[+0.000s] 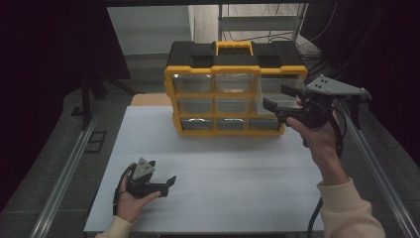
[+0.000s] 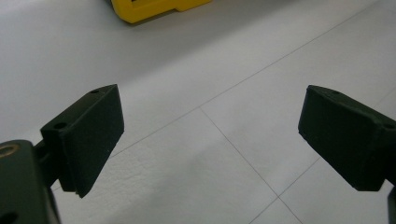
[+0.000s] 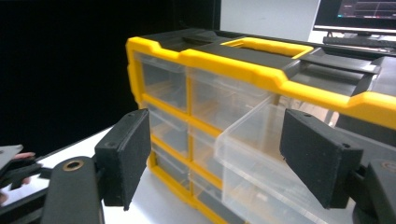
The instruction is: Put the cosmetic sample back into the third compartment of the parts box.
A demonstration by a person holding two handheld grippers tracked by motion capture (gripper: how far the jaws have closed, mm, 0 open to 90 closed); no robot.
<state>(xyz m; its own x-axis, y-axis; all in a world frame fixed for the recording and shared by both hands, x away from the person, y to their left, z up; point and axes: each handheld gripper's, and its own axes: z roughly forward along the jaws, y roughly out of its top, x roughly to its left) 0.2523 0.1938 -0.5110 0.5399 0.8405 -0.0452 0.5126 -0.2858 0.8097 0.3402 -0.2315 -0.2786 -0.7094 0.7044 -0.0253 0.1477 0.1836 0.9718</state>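
Note:
A yellow and black organizer point(image 1: 233, 64) with clear drawers stands at the back middle of the white table point(image 1: 223, 173). Its top right drawer point(image 1: 277, 85) is pulled partway out. My right gripper point(image 1: 275, 96) is held up in front of that column, open. In the right gripper view the clear drawer point(image 3: 252, 149) juts out of the organizer point(image 3: 261, 70) towards the gap of the open right gripper point(image 3: 215, 140), untouched. My left gripper point(image 1: 162, 171) lies low at the table's front left, open and empty. The left gripper point(image 2: 210, 116) looks over bare table, with a corner of the organizer point(image 2: 140, 9) far ahead.
Metal rails run along the table's left side point(image 1: 64, 173) and right side point(image 1: 381, 173). A metal rack point(image 1: 257, 22) stands behind the organizer, and a monitor point(image 3: 357, 14) glows beyond it. A wooden board point(image 1: 151, 99) lies by the organizer's left rear.

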